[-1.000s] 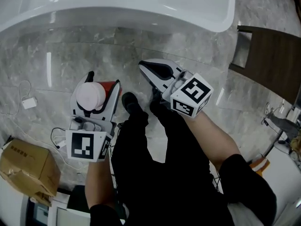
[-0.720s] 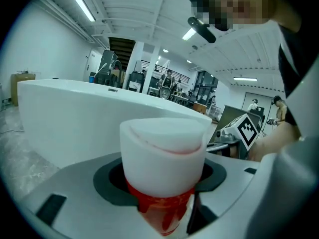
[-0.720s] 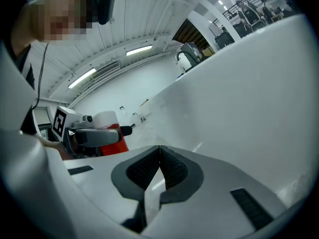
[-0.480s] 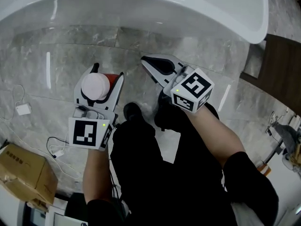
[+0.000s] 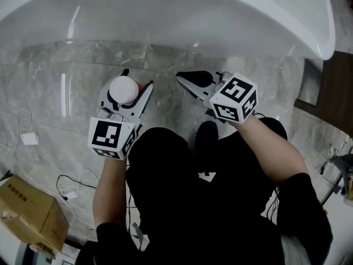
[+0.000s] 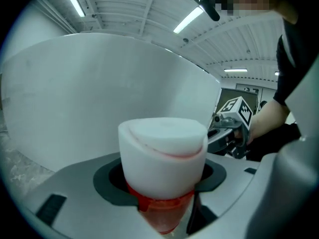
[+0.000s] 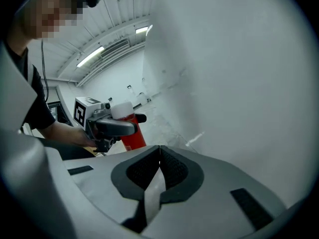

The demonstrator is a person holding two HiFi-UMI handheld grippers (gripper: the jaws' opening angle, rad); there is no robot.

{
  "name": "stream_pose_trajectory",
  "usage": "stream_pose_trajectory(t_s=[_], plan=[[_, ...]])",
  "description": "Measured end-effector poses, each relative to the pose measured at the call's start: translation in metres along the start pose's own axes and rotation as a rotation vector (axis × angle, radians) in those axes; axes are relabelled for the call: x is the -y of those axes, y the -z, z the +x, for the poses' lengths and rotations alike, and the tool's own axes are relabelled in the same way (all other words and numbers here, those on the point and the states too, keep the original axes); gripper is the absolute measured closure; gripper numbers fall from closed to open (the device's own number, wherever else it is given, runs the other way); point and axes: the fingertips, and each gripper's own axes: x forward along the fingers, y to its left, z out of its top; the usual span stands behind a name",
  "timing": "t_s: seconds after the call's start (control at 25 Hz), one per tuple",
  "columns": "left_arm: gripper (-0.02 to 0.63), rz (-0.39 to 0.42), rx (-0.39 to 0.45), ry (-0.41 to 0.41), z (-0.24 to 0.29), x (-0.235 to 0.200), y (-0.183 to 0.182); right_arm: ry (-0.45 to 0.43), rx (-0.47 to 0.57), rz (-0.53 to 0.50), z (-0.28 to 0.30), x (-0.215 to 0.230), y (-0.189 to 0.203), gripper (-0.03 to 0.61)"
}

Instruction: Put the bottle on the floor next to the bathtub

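Left hand-held gripper [image 5: 137,80] clamps the bottle [image 5: 123,89] beside the bathtub [image 5: 165,15]; right hand-held gripper [image 5: 187,79] closed.

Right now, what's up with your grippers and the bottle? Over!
Left gripper shut on bottle, upright. Right gripper shut, empty. Bottle beside bathtub; touching floor or not, can't tell. Nothing seen in the way.

Bright overhead strip lights [image 6: 192,19]; glare streaks the floor [image 5: 64,95]; fisheye corners black.
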Motion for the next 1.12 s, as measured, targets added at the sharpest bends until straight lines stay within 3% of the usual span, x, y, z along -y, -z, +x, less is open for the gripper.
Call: stream_pose_trajectory(t_s=[0.12,0.32,0.8,1.12], plan=[[0.321,0.036,-0.022,0.014,0.021,-0.008,0.019,0.003,0.002,-0.03,0.003,0.014,-0.003,0.551],[0.321,0.024,-0.058,0.026,0.06,-0.025,0.052,0.017,0.021,-0.086,-0.004,0.024,-0.018,0.551],[0.321,0.057,-0.187,0.094,0.143,-0.014,0.115,0.053,-0.077,-0.162,-0.024,0.019,0.011,0.551],[0.321,0.077,-0.22,0.096,0.185,-0.02,0.131,0.065,-0.088,-0.164,-0.033,0.017,0.018,0.551]])
